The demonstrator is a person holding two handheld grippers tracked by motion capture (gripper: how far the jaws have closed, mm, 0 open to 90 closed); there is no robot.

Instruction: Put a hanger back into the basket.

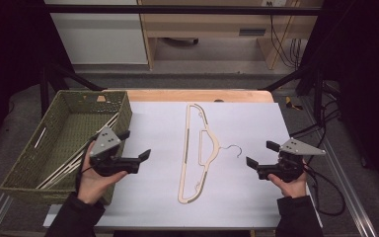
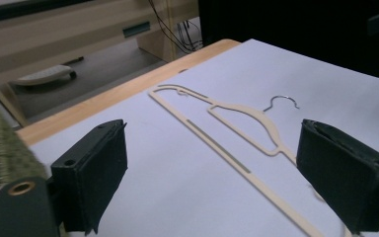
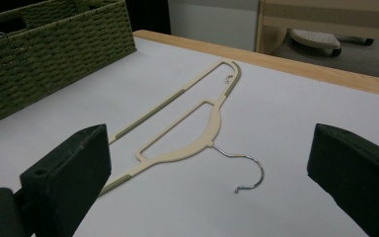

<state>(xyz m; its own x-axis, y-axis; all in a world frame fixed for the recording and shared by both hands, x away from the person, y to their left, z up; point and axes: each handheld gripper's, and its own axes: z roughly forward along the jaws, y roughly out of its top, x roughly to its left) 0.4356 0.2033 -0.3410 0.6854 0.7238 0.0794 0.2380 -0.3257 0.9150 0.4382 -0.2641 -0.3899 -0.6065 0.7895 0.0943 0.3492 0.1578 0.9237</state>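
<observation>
Left gripper (image 1: pixel 137 144) held just off the near right corner of the woven basket (image 1: pixel 27 158), above the white sheet (image 1: pixel 256 118), jaws spread wide with nothing between them; pads (image 2: pixel 91 173) bare in the left gripper view, sheet and hanger visible through the gap. Grey three-cornered plate on top, cable trailing back toward the sleeve. Left hand (image 1: pixel 96 180) cupped beneath the body.

Right gripper (image 1: pixel 262 154) held over the right side of the sheet, jaws likewise wide apart and empty, pointed toward the middle of the table. Right hand (image 1: pixel 290 185) under it, cables looping off the table's right edge. Pads (image 3: pixel 69 170) bare in the right gripper view, hook end of the hanger showing between them farther off.

Cream hanger (image 1: pixel 200 148) flat on the sheet between the two grippers, apart from both, long bar running away from the person, shoulder curve bulging right, metal hook (image 1: pixel 233 148) pointing toward the right gripper. Grey-green strips along the long bar.

More pale hangers (image 1: pixel 74 160) lying slanted inside the basket, resting against its near wall. Basket at the left of the table, overhanging the sheet's left edge. Bare wooden table edge (image 1: pixel 197 95) beyond the sheet's far side.
</observation>
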